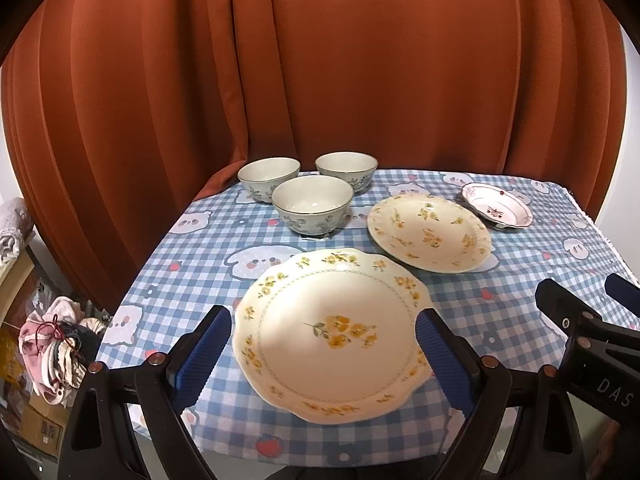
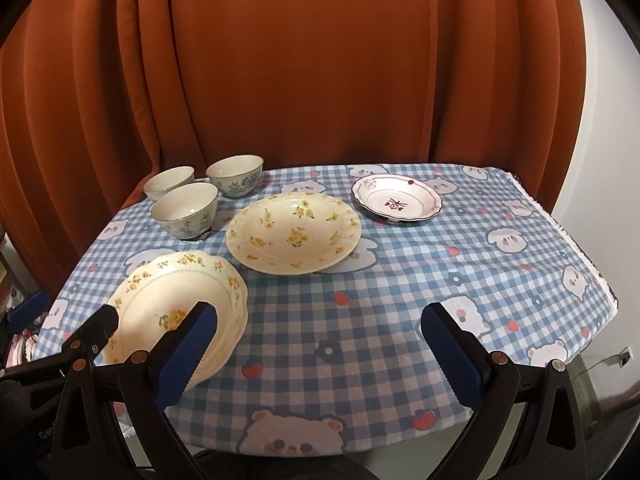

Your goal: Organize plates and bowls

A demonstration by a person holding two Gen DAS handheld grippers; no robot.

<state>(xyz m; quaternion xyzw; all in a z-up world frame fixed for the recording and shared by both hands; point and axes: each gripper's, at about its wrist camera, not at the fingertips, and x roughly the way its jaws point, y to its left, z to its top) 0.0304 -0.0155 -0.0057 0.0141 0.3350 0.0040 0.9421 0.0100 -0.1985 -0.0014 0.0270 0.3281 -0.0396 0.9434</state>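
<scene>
Risked a chipped rim: left gripper (image 1: pixel 324 352) spread wide astride near plate (image 1: pixel 334 334), just in front of yellow-flowered plate (image 1: pixel 430 232), gripping nothing; right gripper (image 2: pixel 320 354) likewise spread, empty.

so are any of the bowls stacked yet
No, all three bowls sit separately on the tablecloth, each with its own rim showing.

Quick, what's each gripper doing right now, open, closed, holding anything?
Left gripper: open, jaws either side of the near yellow-flower plate, not clamped.
Right gripper: open, holding nothing.
</scene>
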